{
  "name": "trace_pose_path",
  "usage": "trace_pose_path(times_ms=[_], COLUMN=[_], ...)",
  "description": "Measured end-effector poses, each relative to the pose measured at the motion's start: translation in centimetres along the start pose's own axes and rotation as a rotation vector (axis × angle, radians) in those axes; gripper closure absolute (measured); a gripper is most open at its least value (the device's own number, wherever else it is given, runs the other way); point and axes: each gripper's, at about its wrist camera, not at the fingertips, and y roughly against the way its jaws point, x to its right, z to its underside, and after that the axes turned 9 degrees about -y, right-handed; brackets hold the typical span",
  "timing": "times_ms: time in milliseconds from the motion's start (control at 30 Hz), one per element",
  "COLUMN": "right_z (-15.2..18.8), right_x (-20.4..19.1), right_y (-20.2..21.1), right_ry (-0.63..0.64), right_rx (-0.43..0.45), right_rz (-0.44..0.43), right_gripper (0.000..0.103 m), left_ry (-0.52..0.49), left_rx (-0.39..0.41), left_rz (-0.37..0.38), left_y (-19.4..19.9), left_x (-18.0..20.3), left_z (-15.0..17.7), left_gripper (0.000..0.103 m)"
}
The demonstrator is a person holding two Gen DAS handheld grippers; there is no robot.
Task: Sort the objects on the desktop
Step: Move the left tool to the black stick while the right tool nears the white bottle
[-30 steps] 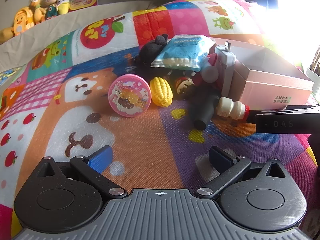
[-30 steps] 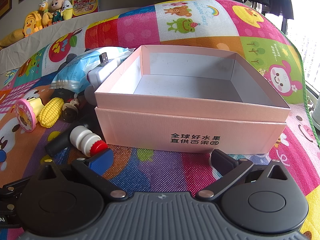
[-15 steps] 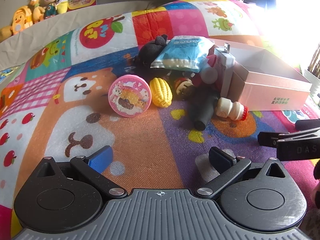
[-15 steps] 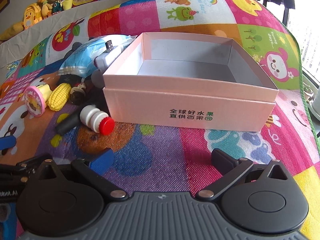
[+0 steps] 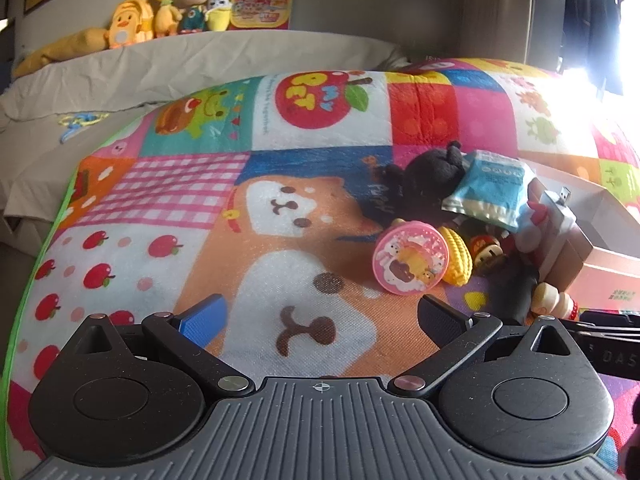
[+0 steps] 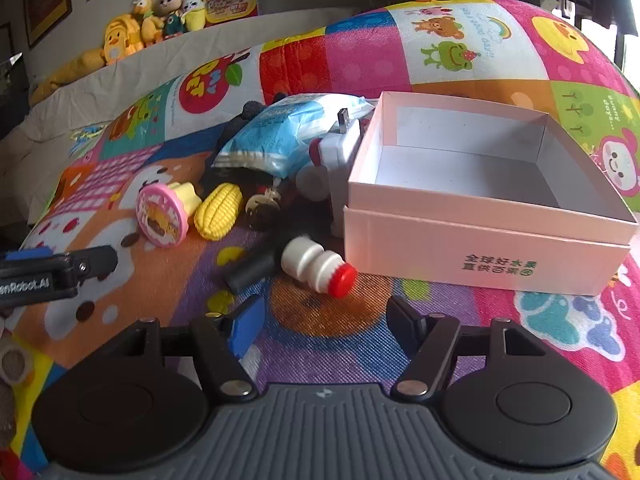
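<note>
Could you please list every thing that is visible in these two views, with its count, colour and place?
box: 1, pink, open and empty, right of the pile
small bottle: 1, white with red cap, lying in front of the box's left corner
toy corn: 1, yellow, middle of the pile
round toy: 1, pink, left of the corn
packet: 1, blue and white, on top of the pile
plush toy: 1, black, behind the packet
play mat: 1, many colours, under everything
stuffed toys: several, mostly yellow, on the far ledge
left gripper: 1, black, open, nothing between its fingers
right gripper: 1, black, jaws have just been closing, nothing between them
</note>
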Motion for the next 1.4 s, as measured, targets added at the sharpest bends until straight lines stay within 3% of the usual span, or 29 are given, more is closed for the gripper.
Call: trace_pose_path(times_ms=[33,67,133,167,300,433,533,633,667,700,767,900,1067,1133,1200,1267,1333,1400], right_z=[-0.3,-0.5,-0.8,-0.8,-0.4,1.1,2.1,2.7,2.9,2.9,2.8,2.7,2.9,2.9,2.9,2.9,2.9,2.9], right_x=[-0.3,-0.6,-0.9,-0.8,1.3,5.0,7.4,9.2,9.6,9.9,10.4,11.6,12.5,12.3,12.1,12.0,11.9,12.0], right_y=[-0.5,-1.1,-1.8,-1.8,0.3,3.4,5.1,5.8,5.8,5.8,5.8,5.7,5.9,6.1,6.2,6.2,6.2,6.2], right_ry=[-0.017,-0.033,-0.028,-0.019,-0.011,-0.013,-0.019,-0.06,-0.079,-0.102,-0.126,-0.199,-0.265,-0.26,-0.25,-0.243,-0.24,-0.244], right_rx=[0.002,0.004,0.017,0.015,-0.008,0.025,0.065,0.134,0.154,0.156,0.165,0.152,0.155,0.171,0.181,0.185,0.184,0.187], right_rz=[-0.001,0.005,0.038,0.044,0.0,0.066,0.099,0.13,0.139,0.133,0.118,0.087,0.075,0.079,0.079,0.086,0.09,0.092], right_gripper=[0.036,0.044,0.061,0.075,0.081,0.081,0.078,0.054,0.049,0.048,0.045,0.036,0.032,0.027,0.018,0.015,0.013,0.011], left_ry=[-0.002,-0.007,-0.023,-0.035,-0.107,-0.235,-0.336,-0.397,-0.418,-0.434,-0.46,-0.499,-0.518,-0.532,-0.536,-0.51,-0.454,-0.406], left_rx=[0.002,0.004,0.011,0.016,0.039,0.054,0.051,0.024,0.017,0.01,-0.005,0.011,-0.008,-0.007,0.038,0.055,0.05,0.025], left_rz=[0.005,0.013,0.037,0.051,0.124,0.212,0.253,0.259,0.257,0.259,0.266,0.234,0.297,0.26,0.161,0.041,0.03,0.081], left_y=[0.1,0.2,0.4,0.6,1.0,0.7,-0.3,-2.2,-2.8,-3.3,-4.1,-3.8,-1.0,-0.4,-0.1,-0.4,-0.9,-1.1], left_x=[0.0,0.1,0.4,0.6,2.5,6.1,9.2,11.8,12.5,13.0,13.9,14.4,12.6,11.4,10.1,8.7,7.2,6.2], left_z=[0.0,0.1,0.3,0.4,0.5,0.2,-0.4,-0.9,-1.0,-1.0,-0.9,-0.6,0.8,1.2,0.8,-0.3,-1.4,-1.9], left_gripper=[0.0,0.0,0.0,0.0,0.0,0.001,0.026,0.03,0.037,0.05,0.067,0.082,0.081,0.073,0.052,0.052,0.049,0.036])
